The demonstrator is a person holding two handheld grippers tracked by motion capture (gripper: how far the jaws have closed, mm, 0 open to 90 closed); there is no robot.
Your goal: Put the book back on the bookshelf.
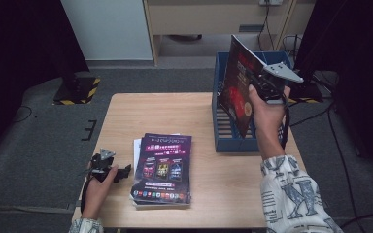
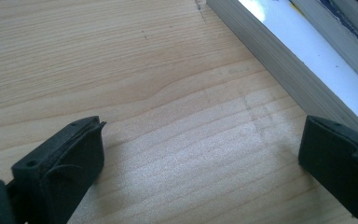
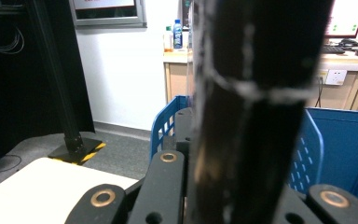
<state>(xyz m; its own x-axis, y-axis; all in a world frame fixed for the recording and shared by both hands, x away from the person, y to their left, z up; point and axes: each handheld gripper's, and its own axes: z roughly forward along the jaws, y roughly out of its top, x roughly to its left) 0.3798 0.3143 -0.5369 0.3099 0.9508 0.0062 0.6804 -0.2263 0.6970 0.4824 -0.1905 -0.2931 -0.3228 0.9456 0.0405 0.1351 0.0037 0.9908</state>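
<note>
Counter edges: the wooden counter [image 1: 126, 116] has bare board across the upper left and middle of the high view; grey carpet lies past every edge.
Open room: a wide bare strip separates the stack of magazines [image 1: 162, 170], low in the centre, from the blue crate [image 1: 223, 131] at the right edge.
Magazine: a dark, glossy magazine [image 1: 237, 92] with red cover art, upright and slightly tilted above the crate, upper right of the frame.
Right gripper: the right gripper [image 1: 264, 87] is clamped on the magazine's right edge; in the right gripper view the dark cover [image 3: 251, 112] stands between its jaws.
Left gripper: the left gripper [image 1: 119, 172] rests low on the counter at lower left, jaws wide apart and empty, just beside the stack's page edges [image 2: 279, 70].
</note>
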